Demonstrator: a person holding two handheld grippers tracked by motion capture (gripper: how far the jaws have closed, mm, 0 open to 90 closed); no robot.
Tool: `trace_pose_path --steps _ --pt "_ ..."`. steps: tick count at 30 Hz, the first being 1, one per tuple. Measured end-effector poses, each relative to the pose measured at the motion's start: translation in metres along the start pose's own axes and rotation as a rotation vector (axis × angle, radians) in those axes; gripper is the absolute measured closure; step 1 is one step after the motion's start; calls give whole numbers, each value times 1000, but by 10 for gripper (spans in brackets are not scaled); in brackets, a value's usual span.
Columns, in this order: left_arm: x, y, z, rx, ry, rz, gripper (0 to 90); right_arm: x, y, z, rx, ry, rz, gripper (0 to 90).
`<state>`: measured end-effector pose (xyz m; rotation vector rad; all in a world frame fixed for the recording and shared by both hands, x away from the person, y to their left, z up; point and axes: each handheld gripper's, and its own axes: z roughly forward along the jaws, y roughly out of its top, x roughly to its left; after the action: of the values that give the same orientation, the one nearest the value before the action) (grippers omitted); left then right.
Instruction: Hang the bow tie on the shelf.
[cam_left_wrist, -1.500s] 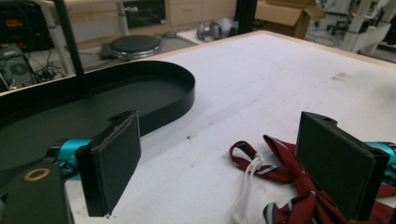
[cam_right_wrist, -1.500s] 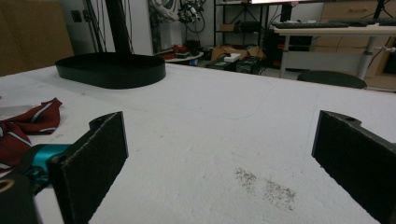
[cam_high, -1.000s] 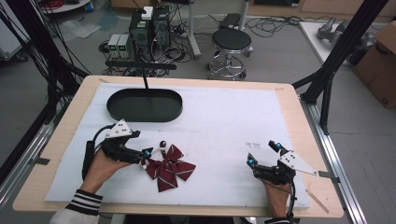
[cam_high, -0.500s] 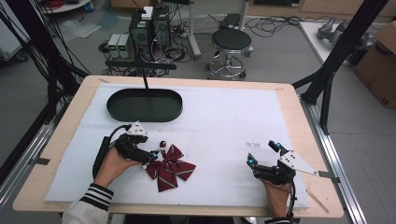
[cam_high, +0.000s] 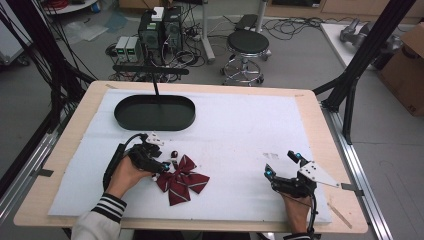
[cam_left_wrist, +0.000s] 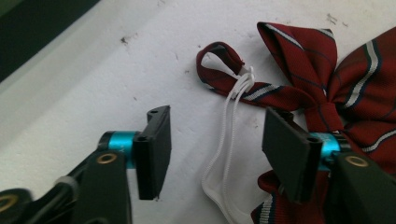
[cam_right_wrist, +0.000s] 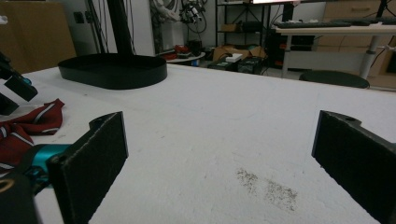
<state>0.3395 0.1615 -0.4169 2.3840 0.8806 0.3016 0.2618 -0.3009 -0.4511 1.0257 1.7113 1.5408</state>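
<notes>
- Lab room w/ cables, stool (cam_high: 248, 42) and computer boxes is seen behind a wooden table (cam_high: 320, 125) covered by a white foam sheet (cam_high: 240, 130).
- Nearest, at the person's edge: right gripper (cam_high: 281, 165) is rested on the sheet, well apart from the work; its jaws are spread wide, nothing between them, as confirmed in the right gripper view (cam_right_wrist: 219, 158). A faint dirt smudge (cam_right_wrist: 266, 186) is noted just ahead of it.
- Left gripper (cam_high: 167, 165) is held low at the bow tie (cam_high: 181, 179), a dark red striped one lying flat on the sheet, front-left of centre.
- In the left gripper view, left gripper's (cam_left_wrist: 215, 154) jaws have just been closing; they are partway apart, astride the white elastic cord (cam_left_wrist: 229, 140) of the bow tie (cam_left_wrist: 345, 88). Pads are not yet pressed on cord or fabric, so no grip is made.
- A small red strap loop (cam_left_wrist: 219, 56) is seen beyond the jaws, tied to the cord.
- Farther back: black oval tray (cam_high: 154, 112) w/ a stand post rising from it, empty; prob. the drop-off place.
- Progress, judged: early stage. Approach is done; grasp, lift and transfer are all left.
</notes>
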Motion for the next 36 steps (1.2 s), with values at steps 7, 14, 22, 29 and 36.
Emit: trace_pose_path --steps 7,14,22,29,36 --pt "-3 3 2 42 15 -6 555 0 0 0 2 -3 6 24" --pt "-4 4 5 79 17 14 655 0 0 0 1 -5 4 24" --pt "-7 6 5 96 -5 12 842 0 0 0 0 -5 3 24" --pt "-7 5 5 75 9 22 867 0 0 0 0 -6 5 24" --pt "-4 4 -5 -16 18 14 865 0 0 0 0 -7 4 24"
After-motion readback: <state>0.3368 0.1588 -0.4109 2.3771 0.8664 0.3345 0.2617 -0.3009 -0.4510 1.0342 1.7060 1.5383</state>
